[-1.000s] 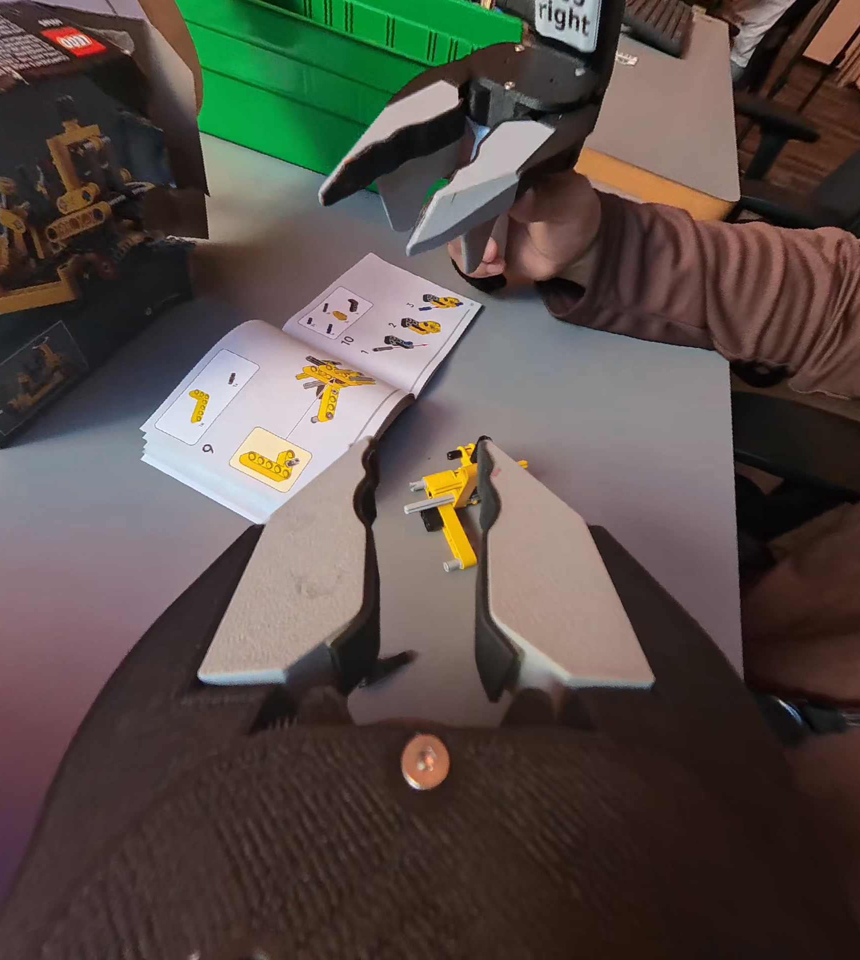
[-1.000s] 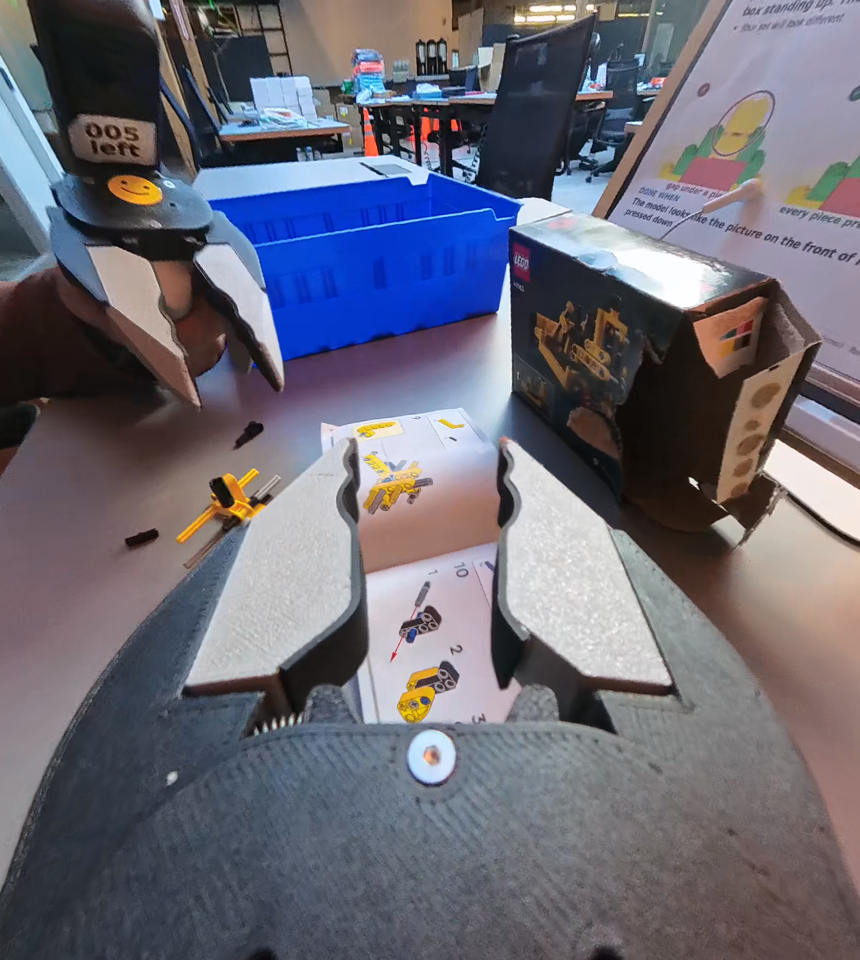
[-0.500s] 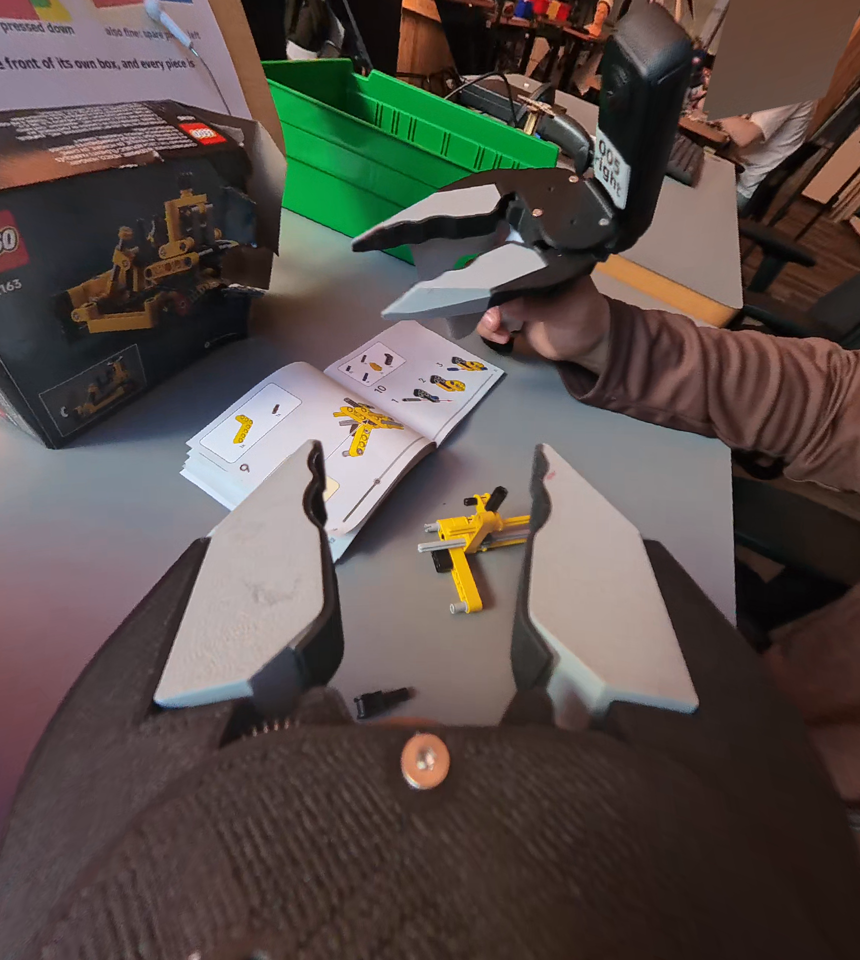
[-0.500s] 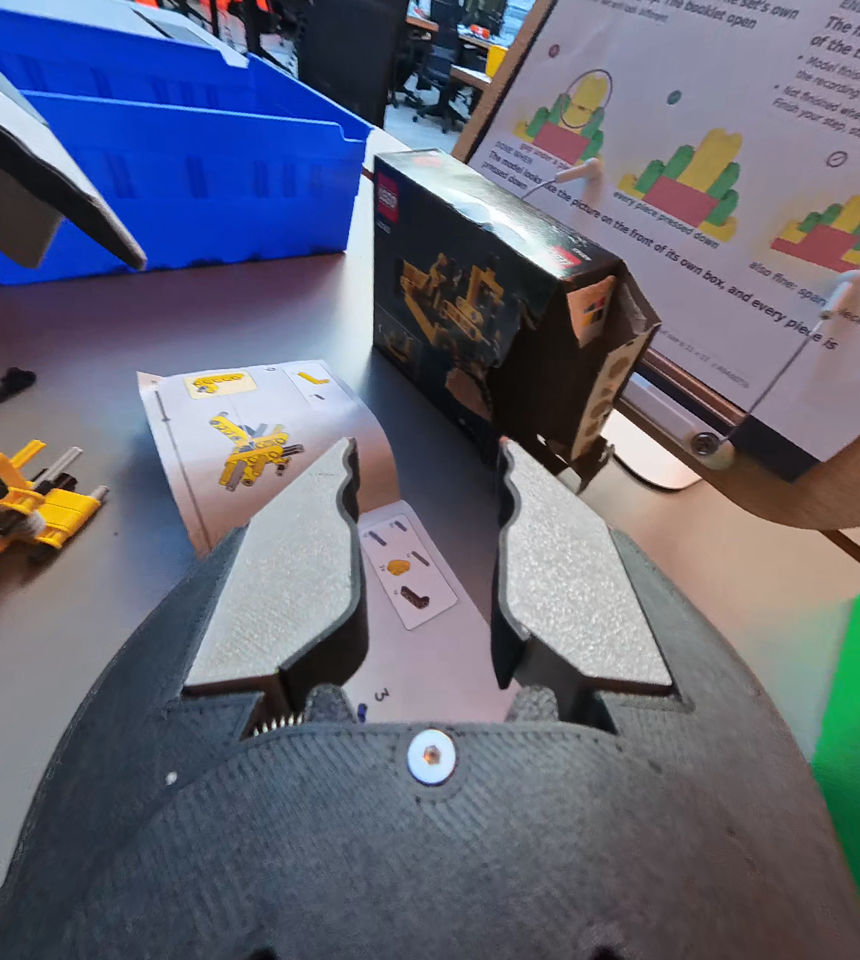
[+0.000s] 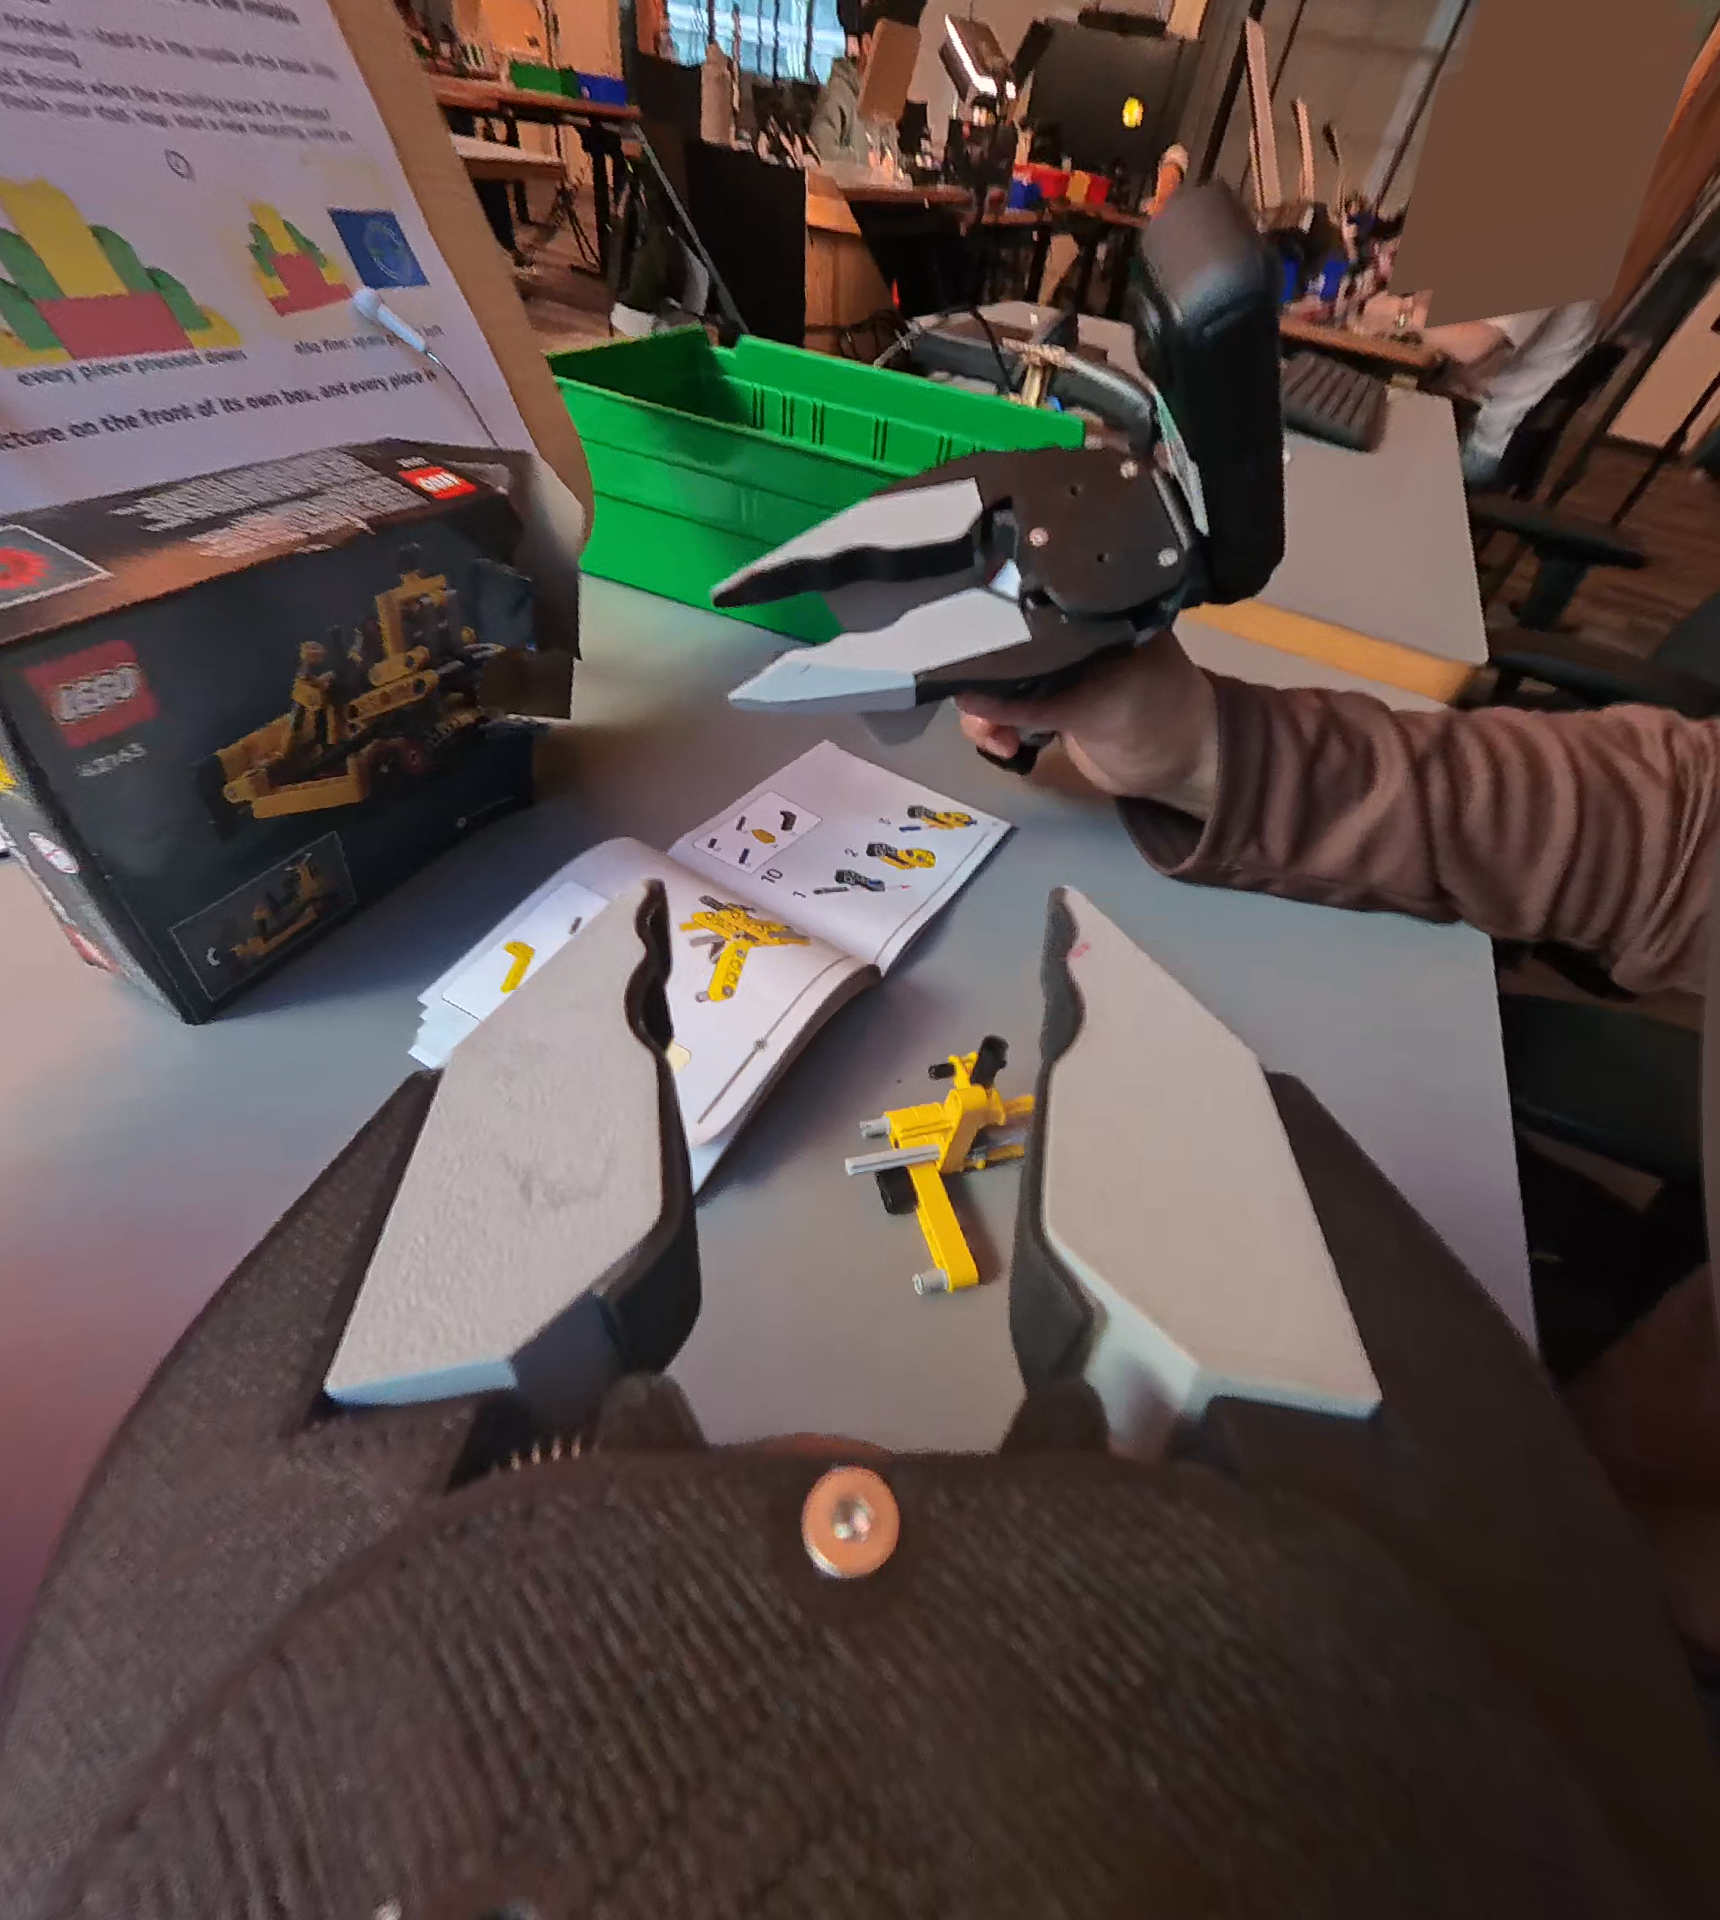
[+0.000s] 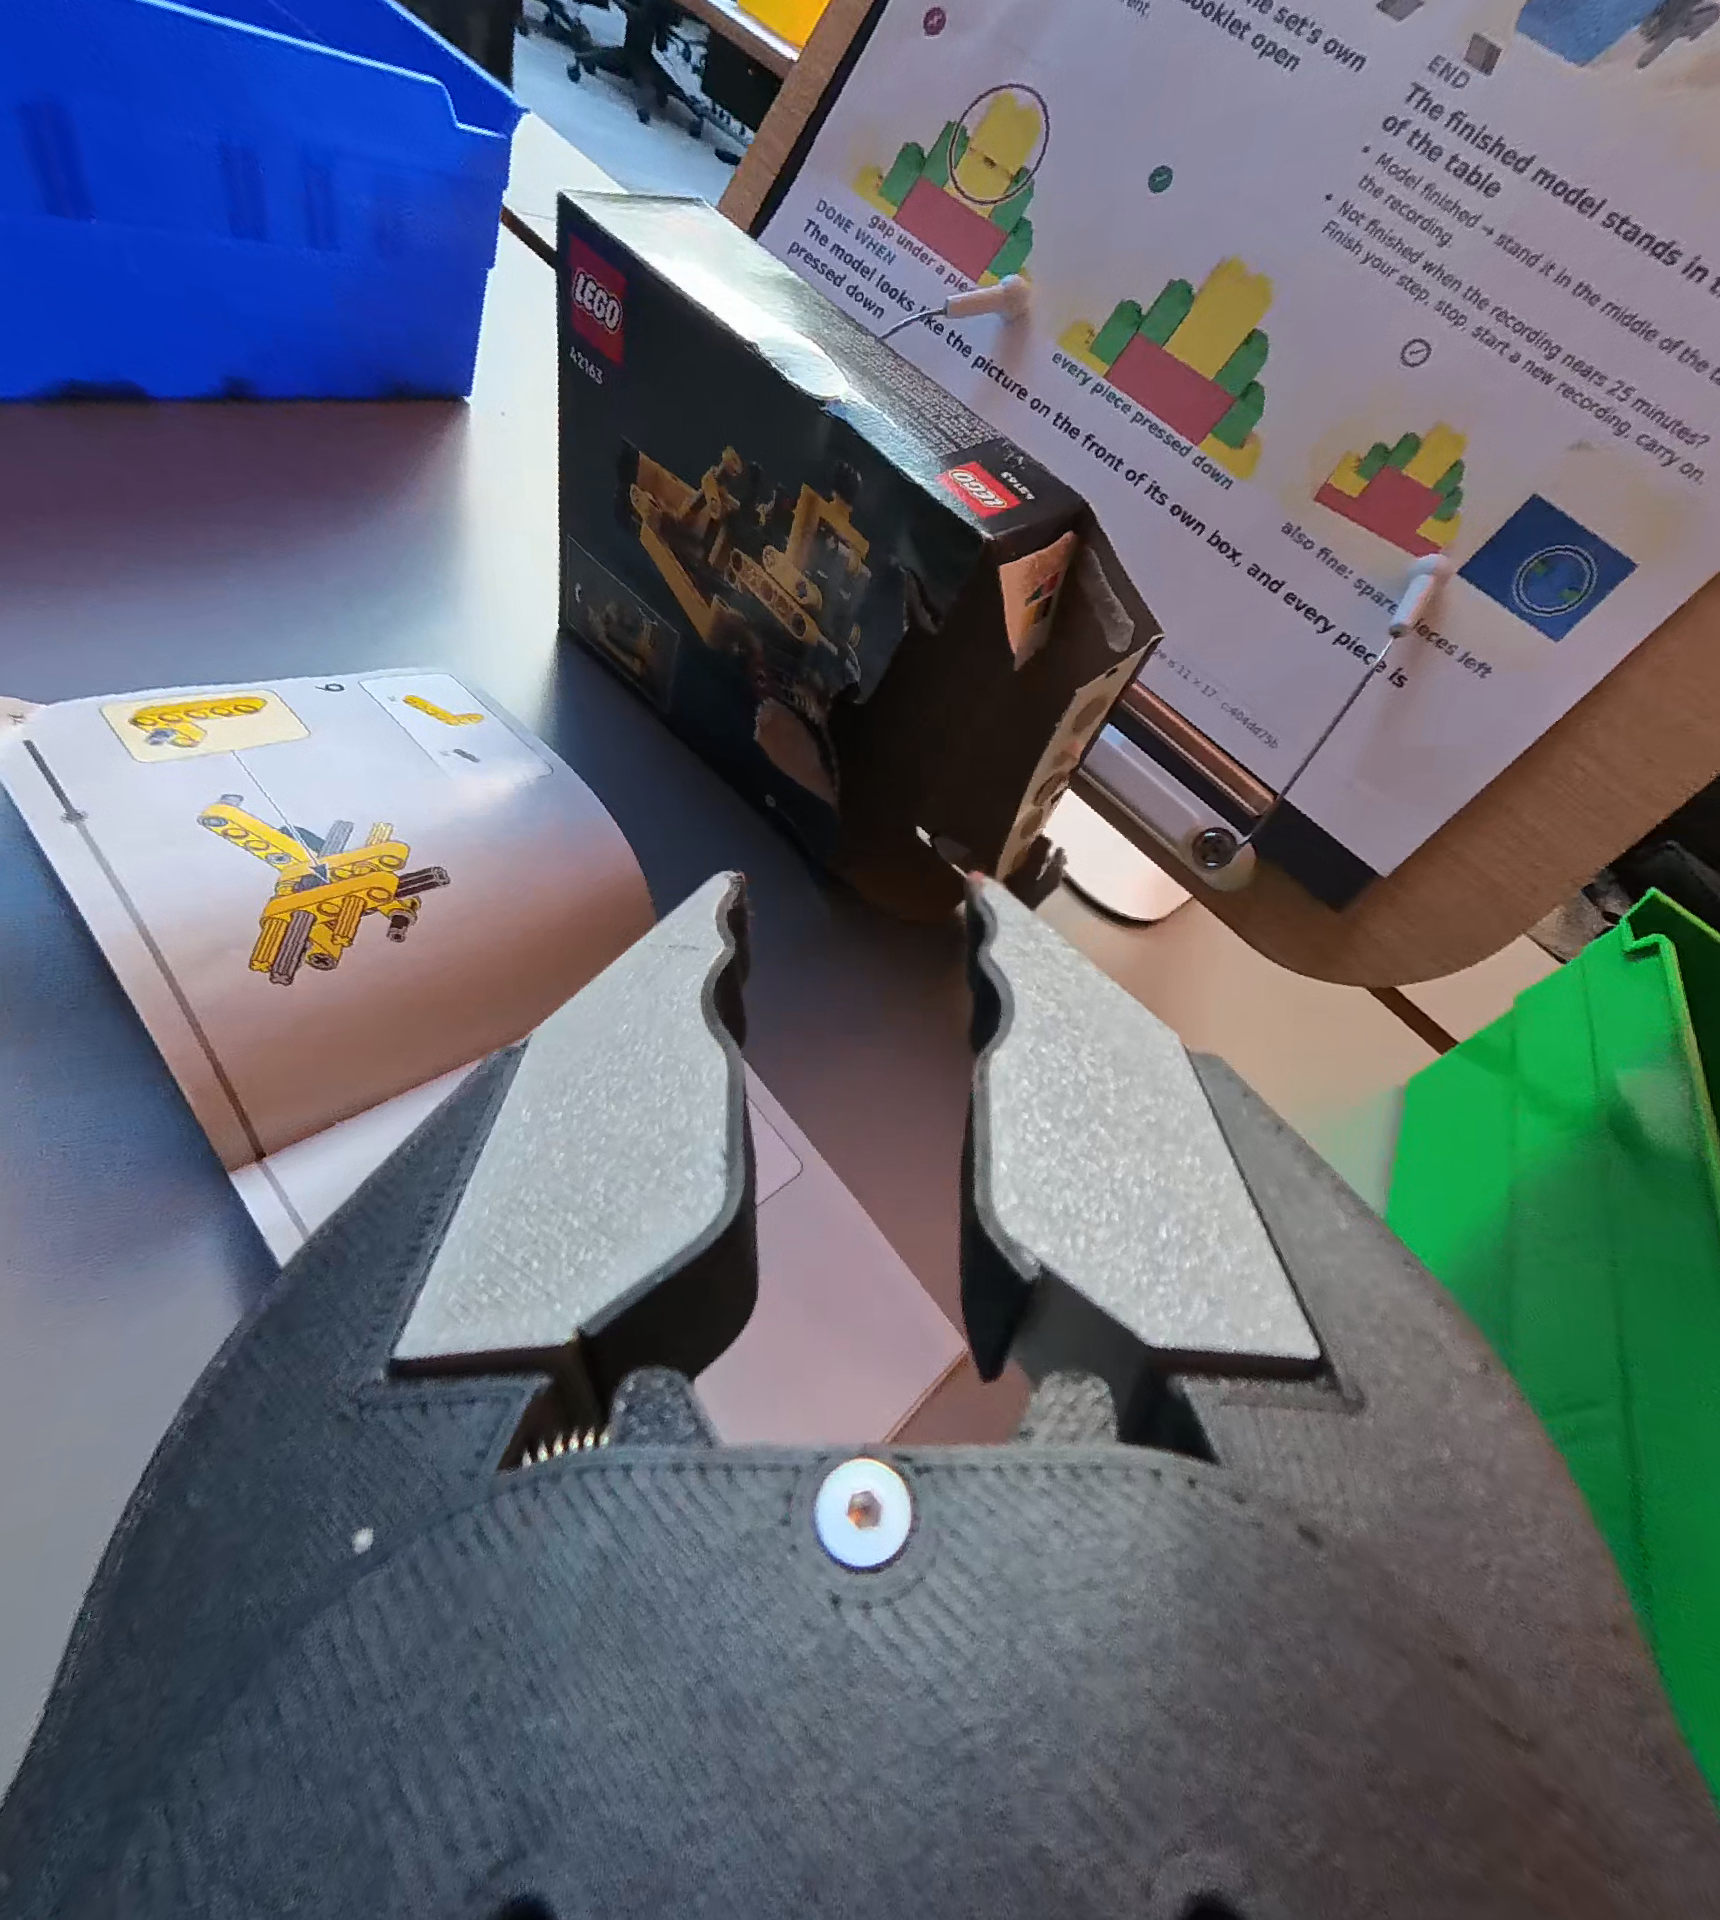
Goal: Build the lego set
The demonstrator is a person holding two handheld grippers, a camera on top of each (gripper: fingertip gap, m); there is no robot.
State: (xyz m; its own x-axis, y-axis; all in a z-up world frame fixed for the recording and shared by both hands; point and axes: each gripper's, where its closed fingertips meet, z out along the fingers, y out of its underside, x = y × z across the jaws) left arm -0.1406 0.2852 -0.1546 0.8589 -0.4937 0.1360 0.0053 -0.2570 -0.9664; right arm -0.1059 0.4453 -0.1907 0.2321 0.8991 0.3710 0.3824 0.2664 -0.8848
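My left gripper (image 5: 851, 925) is open wide and holds nothing. It hovers above the grey table (image 5: 160, 1143). A small yellow brick assembly (image 5: 934, 1143) with grey pins lies on the table between and below its fingers, untouched. An open instruction booklet (image 5: 814, 883) lies just beyond. My right gripper (image 6: 851, 914) is open and empty. It is raised over the booklet (image 6: 316, 862) and points at the open end of the dark toy box (image 6: 783, 540). The right gripper also shows in the left wrist view (image 5: 762, 644), held in a hand above the booklet.
A green bin (image 5: 783, 457) stands behind the booklet and shows at the right of the right wrist view (image 6: 1614, 1247). A blue bin (image 6: 181, 208) stands at the far left. A leaning board with a printed sheet (image 6: 1355, 312) rises behind the box. A sleeved arm (image 5: 1407, 810) reaches in from the right. One gripper's finger ends stand about 15 centimetres off the other's.
My left gripper opened wide around the yellow assembly, rose and drew back, leaving it on the table. My right gripper swung right toward the box and green bin, its jaws narrowing a little.
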